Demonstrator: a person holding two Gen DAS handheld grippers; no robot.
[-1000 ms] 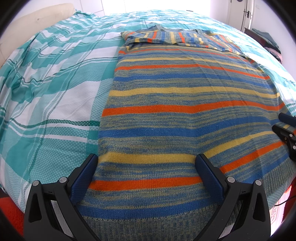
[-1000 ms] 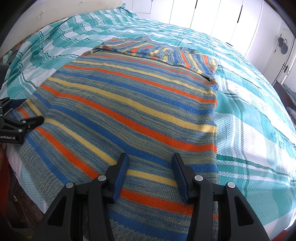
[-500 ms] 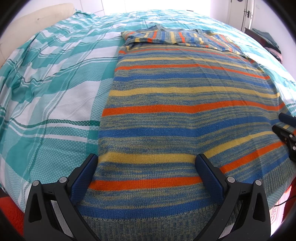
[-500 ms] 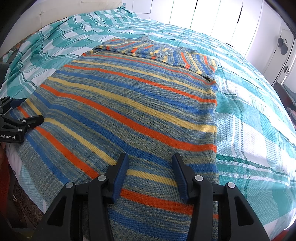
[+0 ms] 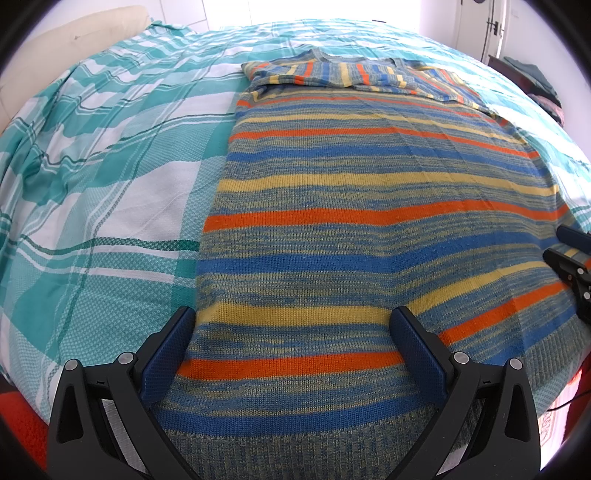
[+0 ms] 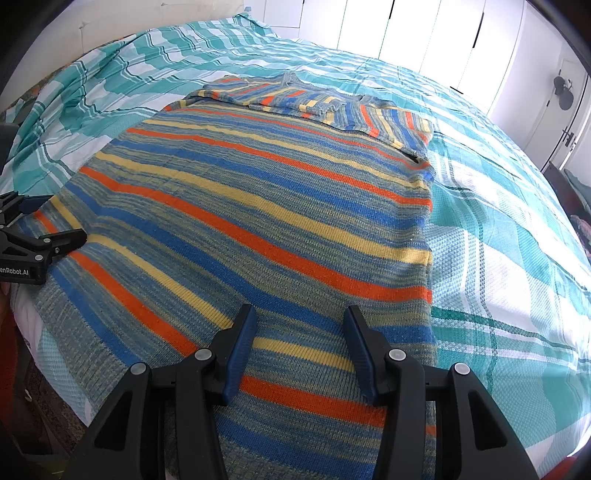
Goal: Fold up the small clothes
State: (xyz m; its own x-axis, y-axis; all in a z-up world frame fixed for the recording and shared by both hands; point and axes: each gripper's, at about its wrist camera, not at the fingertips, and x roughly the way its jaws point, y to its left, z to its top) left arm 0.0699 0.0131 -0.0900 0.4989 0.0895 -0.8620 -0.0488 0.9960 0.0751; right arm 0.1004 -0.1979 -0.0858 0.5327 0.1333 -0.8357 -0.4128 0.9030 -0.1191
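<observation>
Striped sweater (image 5: pixel 369 229) spread flat on a plaid bedspread (image 5: pixel 110 177), a gripper at each lower corner.

At the left, the bedspread lies bare in teal and white, a pale headboard (image 5: pixel 74 48) at its far edge. The left gripper (image 5: pixel 291 325) hovers over the sweater's near left hem, jaws spread wide and released, one finger at the knit's left edge and the other over the stripes; nothing is pinched between them. The sweater runs away from the hem across the middle of the bed, its sleeves folded in across the far end near the collar. The right gripper (image 6: pixel 299 325) is over the near right hem, jaws partly apart and holding nothing. Beyond it, bedspread again, then white doors (image 6: pixel 406 29).
</observation>
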